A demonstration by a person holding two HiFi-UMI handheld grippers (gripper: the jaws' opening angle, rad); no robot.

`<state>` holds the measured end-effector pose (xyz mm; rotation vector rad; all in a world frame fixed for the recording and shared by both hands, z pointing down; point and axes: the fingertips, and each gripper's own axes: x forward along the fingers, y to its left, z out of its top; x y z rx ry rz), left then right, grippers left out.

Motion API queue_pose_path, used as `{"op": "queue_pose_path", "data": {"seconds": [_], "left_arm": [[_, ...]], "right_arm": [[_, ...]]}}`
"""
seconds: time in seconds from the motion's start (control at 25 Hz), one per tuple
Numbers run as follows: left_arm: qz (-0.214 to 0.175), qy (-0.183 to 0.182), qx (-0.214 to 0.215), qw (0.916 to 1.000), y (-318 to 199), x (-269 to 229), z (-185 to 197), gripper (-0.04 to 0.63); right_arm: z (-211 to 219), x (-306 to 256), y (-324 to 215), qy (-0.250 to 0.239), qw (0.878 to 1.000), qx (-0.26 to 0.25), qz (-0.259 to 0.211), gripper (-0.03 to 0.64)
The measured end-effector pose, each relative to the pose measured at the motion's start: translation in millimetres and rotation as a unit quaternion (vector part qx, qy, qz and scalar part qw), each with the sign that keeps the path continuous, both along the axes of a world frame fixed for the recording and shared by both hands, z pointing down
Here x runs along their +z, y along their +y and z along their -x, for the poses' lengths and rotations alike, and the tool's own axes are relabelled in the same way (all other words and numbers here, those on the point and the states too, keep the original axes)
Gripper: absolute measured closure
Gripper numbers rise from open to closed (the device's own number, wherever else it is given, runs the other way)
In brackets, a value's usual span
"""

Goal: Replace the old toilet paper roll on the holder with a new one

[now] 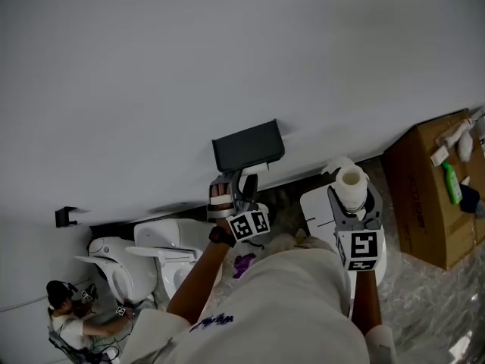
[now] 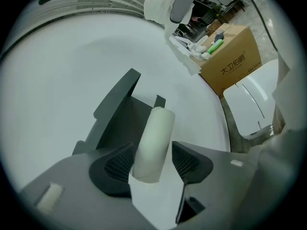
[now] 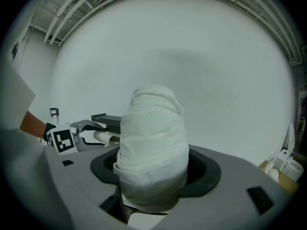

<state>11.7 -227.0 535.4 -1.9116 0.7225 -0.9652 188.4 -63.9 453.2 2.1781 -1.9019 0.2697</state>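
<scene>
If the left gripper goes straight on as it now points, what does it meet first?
Probably the dark holder, just behind the old roll that stands between its jaws. The depth is unclear.

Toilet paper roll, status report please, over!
Left gripper open around old tube at holder. Right gripper shut on new roll. Nothing blocking.

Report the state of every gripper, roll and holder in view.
holder, mounted on wall
old roll, bare tube, unclear if on holder
new roll, full, loosely wound
left gripper, open around old roll, gap at one pad
right gripper, shut on new roll
</scene>
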Motion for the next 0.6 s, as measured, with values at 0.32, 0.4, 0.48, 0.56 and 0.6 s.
{"op": "queue_pose_path", "data": {"seconds": [0.32, 0.4, 0.48, 0.56, 0.6], "left_arm": [[-0.018, -0.025, 0.003, 0.9995, 4, -1, -4, 0.396], [-0.019, -0.031, 0.007, 0.9993, 6, -1, -6, 0.402], [-0.015, -0.032, 0.012, 0.9993, 8, -1, -8, 0.405], [-0.011, -0.032, 0.013, 0.9994, 8, 0, -8, 0.405], [-0.01, -0.032, 0.012, 0.9994, 7, -1, -8, 0.406]], "right_arm": [[-14, 0, 9, -0.007, 1.0, 0.018, -0.004, 0.313], [-16, 1, 10, -0.01, 1.0, 0.019, -0.006, 0.313], [-19, 1, 11, -0.011, 1.0, 0.02, -0.005, 0.313], [-22, 2, 12, -0.011, 1.0, 0.021, -0.003, 0.313], [-22, 2, 12, -0.012, 1.0, 0.021, -0.004, 0.313]]}}
